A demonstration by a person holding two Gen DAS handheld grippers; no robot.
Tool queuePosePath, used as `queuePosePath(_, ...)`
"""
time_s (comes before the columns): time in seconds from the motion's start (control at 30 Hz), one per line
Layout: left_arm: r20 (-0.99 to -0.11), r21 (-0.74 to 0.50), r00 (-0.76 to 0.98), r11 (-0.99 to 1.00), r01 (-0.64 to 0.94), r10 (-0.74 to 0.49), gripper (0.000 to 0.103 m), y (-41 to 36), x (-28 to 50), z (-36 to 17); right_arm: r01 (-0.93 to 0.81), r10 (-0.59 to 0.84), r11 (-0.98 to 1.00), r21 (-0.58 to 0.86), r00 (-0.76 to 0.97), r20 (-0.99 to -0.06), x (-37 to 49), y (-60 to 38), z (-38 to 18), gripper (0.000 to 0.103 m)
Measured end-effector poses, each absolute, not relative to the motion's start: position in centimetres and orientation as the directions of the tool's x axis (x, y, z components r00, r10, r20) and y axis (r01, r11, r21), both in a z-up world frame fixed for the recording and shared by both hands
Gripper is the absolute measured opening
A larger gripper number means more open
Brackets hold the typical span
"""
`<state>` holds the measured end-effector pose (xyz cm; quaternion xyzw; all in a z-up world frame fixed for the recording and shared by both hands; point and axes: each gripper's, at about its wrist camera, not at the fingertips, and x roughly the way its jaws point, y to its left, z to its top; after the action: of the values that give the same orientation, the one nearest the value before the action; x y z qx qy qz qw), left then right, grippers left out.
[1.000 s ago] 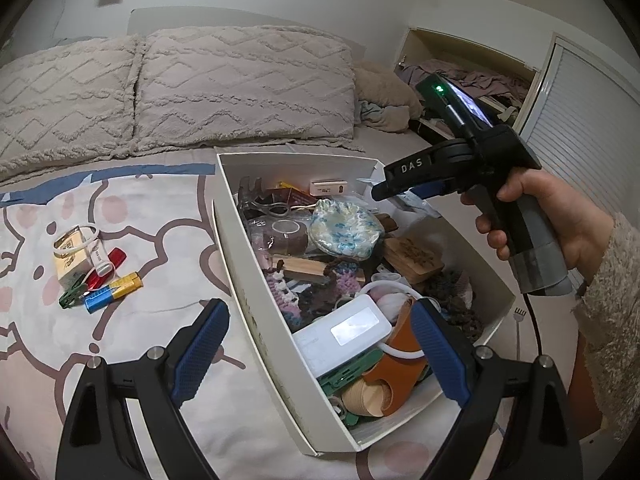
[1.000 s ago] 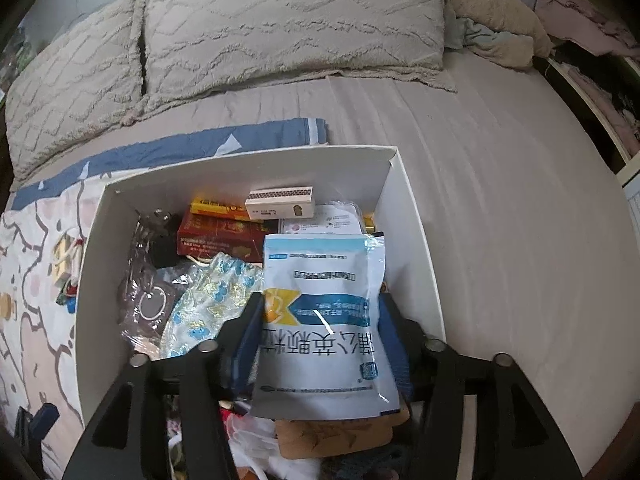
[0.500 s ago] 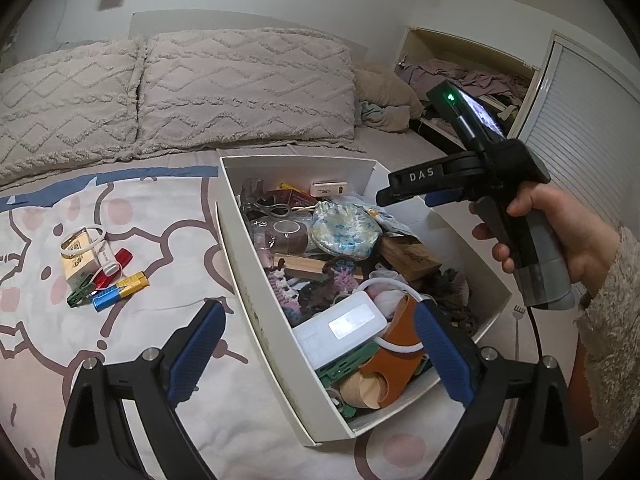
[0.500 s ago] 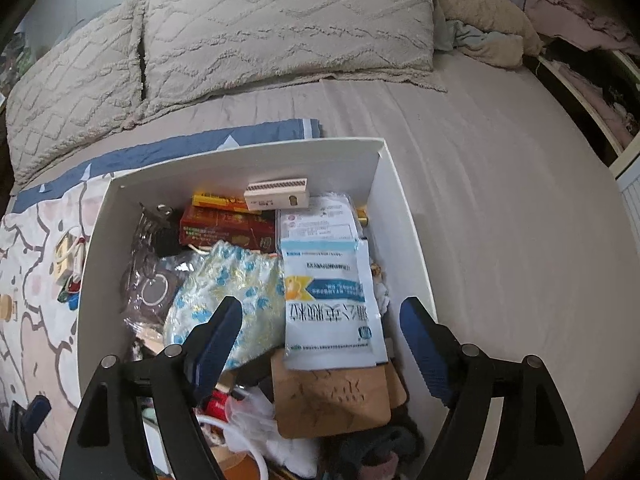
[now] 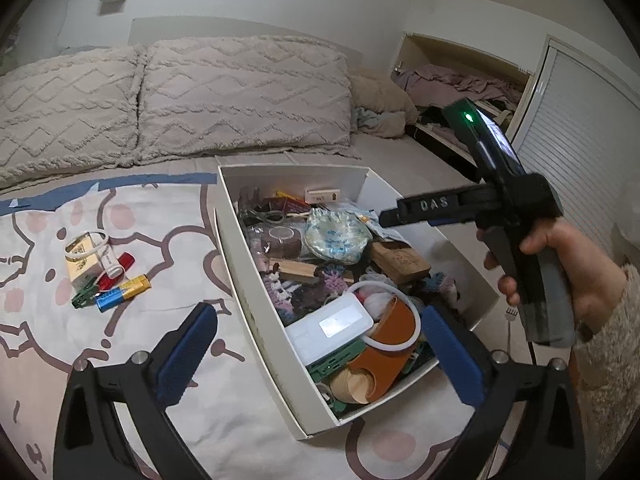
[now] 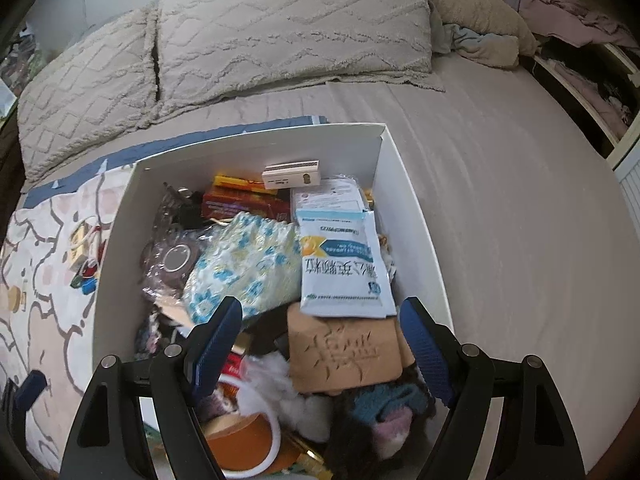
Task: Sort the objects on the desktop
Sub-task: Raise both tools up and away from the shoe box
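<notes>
A white cardboard box (image 5: 256, 280) (image 6: 404, 200) full of mixed small items stands on the bed. A white and blue medicine pouch (image 6: 340, 264) lies loose on top of the items near the box's right wall. My right gripper (image 6: 320, 348) is open and empty, hovering above the box just behind the pouch; it also shows in the left wrist view (image 5: 424, 210). My left gripper (image 5: 320, 348) is open and empty over the near end of the box. A small pile of items (image 5: 106, 272) with a battery and clips lies on the patterned blanket left of the box.
Two textured pillows (image 5: 180, 100) lie at the head of the bed. A white power bank (image 5: 332, 328), a floral pouch (image 6: 244, 264) and a brown carved block (image 6: 344, 352) sit in the box. An open cabinet with clothes (image 5: 460, 84) is at the far right.
My right gripper opened and let go of the medicine pouch, which now lies in the box. The gripper then pulled back and up. My left gripper rose slightly.
</notes>
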<state>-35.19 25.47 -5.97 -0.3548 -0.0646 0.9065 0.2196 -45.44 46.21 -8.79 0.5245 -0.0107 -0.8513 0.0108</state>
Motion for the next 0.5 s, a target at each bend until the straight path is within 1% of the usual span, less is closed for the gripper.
queuePosePath(0.2,-0.623,-0.243,-0.66,-0.906,-0.346,0.419,0.103,25.2,-34.9,-5.8,0.027,-0.031,-0.999,0.02,-0.483,-0.875,-43.3,45.7,-8.2,0.081)
queuePosePath(0.33,-0.628,-0.25,-0.655,-0.906,-0.341,0.42,0.103,25.0,-34.7,-5.6,0.035,-0.034,-0.999,0.018,-0.504,-0.863,-41.7,45.2,-7.9,0.081)
queuePosePath(0.5,-0.625,-0.239,-0.663,-0.909,-0.341,0.413,0.103,24.8,-34.2,-5.2,0.046,-0.058,-0.998,0.039,-0.559,-0.827,-39.4,45.0,-6.7,0.081)
